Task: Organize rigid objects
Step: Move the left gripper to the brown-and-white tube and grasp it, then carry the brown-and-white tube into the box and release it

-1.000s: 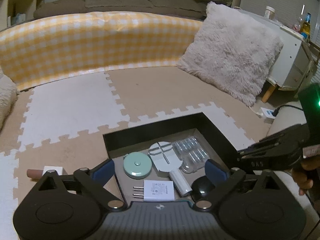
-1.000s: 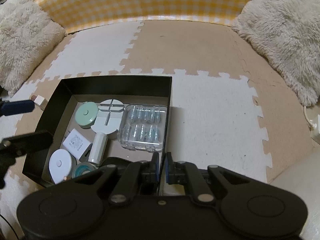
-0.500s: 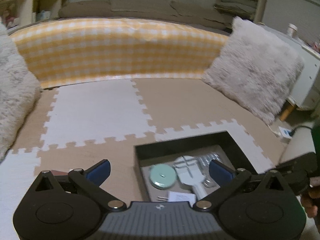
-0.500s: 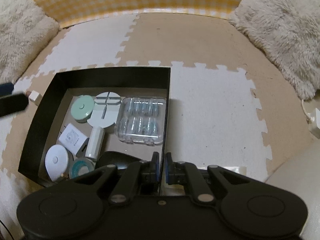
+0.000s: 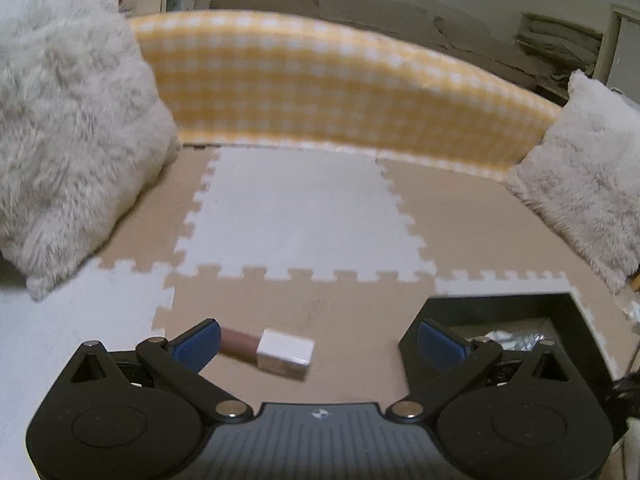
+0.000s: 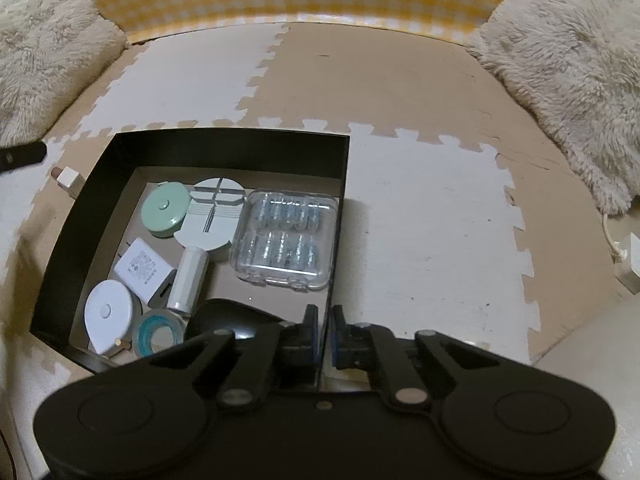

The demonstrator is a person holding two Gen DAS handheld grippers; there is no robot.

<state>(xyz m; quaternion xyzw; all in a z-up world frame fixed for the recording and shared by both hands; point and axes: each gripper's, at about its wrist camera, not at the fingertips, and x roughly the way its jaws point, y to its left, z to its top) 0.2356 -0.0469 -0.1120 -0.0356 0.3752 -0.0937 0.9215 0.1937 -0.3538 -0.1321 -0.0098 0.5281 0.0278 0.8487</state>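
Observation:
A small brown tube with a white square cap (image 5: pixel 267 350) lies on the tan mat, left of the black box (image 5: pixel 576 312); it also shows in the right wrist view (image 6: pixel 68 178). My left gripper (image 5: pixel 319 340) is open, its blue pads straddling the tube from just behind. My right gripper (image 6: pixel 325 330) is shut on the black box's right wall (image 6: pixel 336 216). Inside the box lie a green round case (image 6: pixel 166 210), a white disc tool (image 6: pixel 212 216), a clear battery case (image 6: pixel 286 238), a white charger (image 6: pixel 142 270), a white cylinder (image 6: pixel 188 280) and a black mouse (image 6: pixel 228 318).
Fluffy pillows stand at the left (image 5: pixel 68 128) and right (image 5: pixel 588 196). A yellow checked cushion (image 5: pixel 320 92) runs along the back. The floor is white and tan puzzle mat (image 5: pixel 296 216). A white power plug (image 6: pixel 630 264) lies at the right edge.
My left gripper has swung left from over the box to the capped tube on the mat. My right gripper has stayed shut on the box wall.

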